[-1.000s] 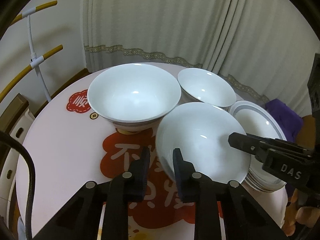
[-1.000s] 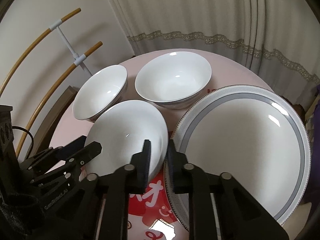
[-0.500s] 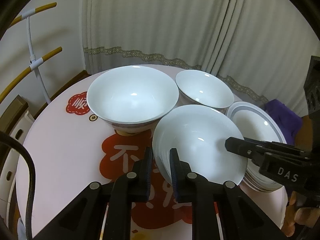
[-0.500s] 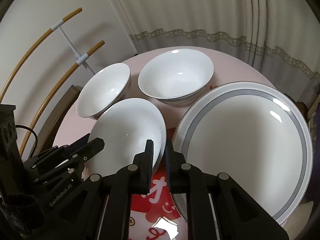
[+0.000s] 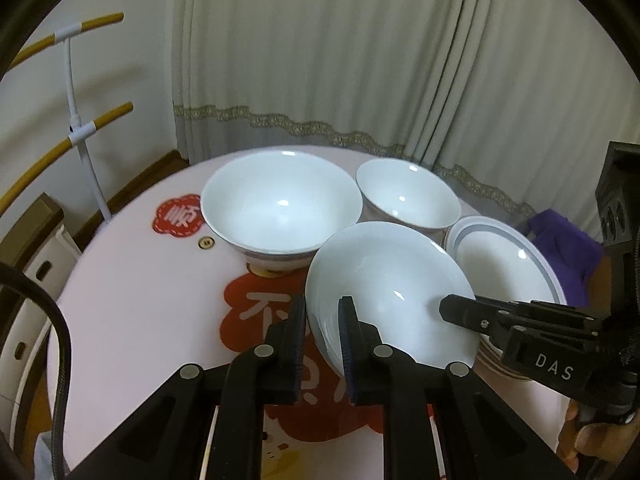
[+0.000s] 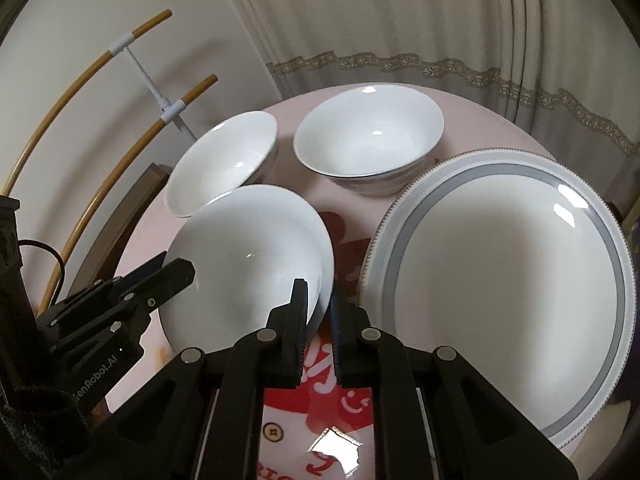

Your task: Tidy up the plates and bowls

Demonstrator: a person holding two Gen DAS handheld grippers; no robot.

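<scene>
1. Now, far left on the round table, one white bowl sits upright.
2. Left gripper and right gripper both pinch the tilted near bowl's opposite rims.
3. Rightmost, the grey-banded plate lies flat.

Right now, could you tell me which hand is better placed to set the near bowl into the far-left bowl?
Probably left. The left tongs clamp the near bowl at its rim on the side facing the far-left bowl; the right tongs clamp the opposite rim, beside the plate.
</scene>
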